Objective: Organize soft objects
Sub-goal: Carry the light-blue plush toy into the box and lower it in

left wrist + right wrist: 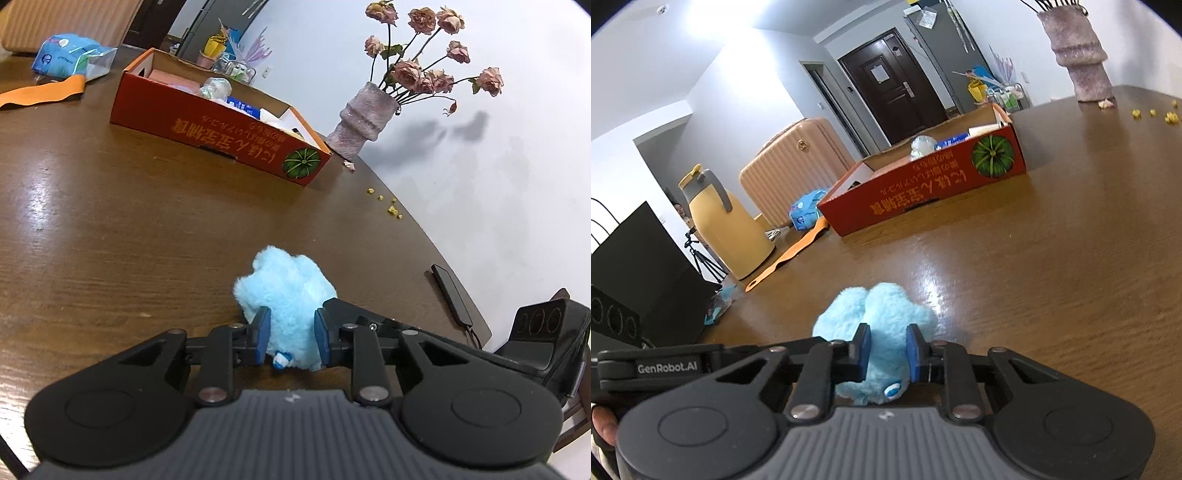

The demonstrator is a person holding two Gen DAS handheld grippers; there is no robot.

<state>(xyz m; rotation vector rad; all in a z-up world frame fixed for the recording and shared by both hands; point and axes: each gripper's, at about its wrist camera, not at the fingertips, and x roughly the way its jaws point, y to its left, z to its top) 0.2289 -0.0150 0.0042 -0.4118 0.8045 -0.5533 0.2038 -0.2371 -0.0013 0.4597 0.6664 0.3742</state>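
A fluffy light-blue plush toy lies on the brown wooden table, near its right edge. My left gripper is shut on the toy's near end, and its blue pads press into the fur on both sides. In the right wrist view the same plush toy is pinched between the blue pads of my right gripper, which is shut on it too. Each gripper's black body shows in the other's view: the right one's and the left one's. The toy's underside is hidden.
A red cardboard box with several items stands behind the toy. A vase of dried roses, yellow crumbs and a black phone sit along the right edge. A yellow jug, an orange strap and a black bag are left.
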